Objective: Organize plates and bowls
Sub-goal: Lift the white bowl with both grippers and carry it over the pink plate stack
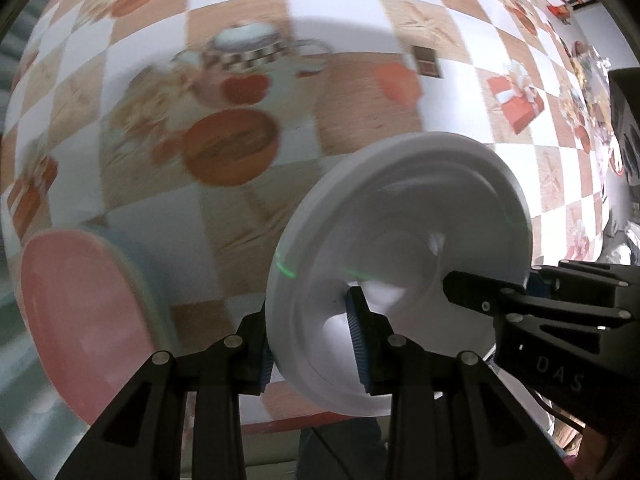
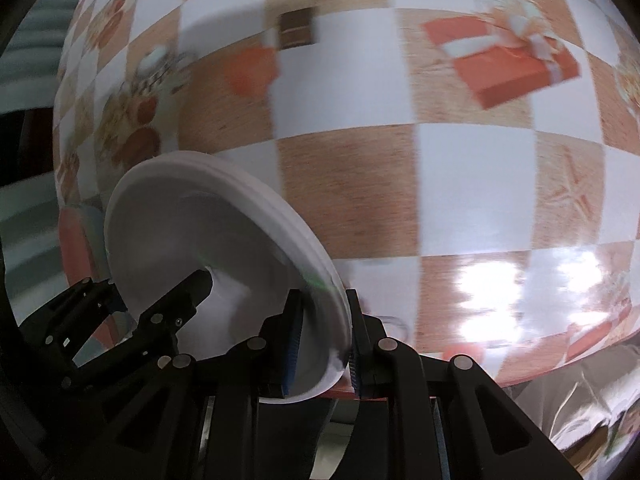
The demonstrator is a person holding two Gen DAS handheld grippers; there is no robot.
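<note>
Both grippers hold the same white plate (image 1: 400,232), tilted on edge above the checkered tablecloth (image 1: 240,8). My left gripper (image 1: 312,340) is shut on the plate's near rim. My right gripper comes in from the right in the left wrist view (image 1: 472,288) and clamps the opposite rim. In the right wrist view the white plate (image 2: 192,232) sits between my right gripper's (image 2: 320,340) pads, and my left gripper (image 2: 160,304) grips it from the left. A pink plate (image 1: 84,312) lies on a pale blue one at lower left.
The tablecloth (image 2: 440,200) has printed pictures of pots, gift boxes and food. The table's near edge with a red border (image 1: 300,424) runs just below the grippers. Clutter (image 1: 592,80) lies at the far right edge.
</note>
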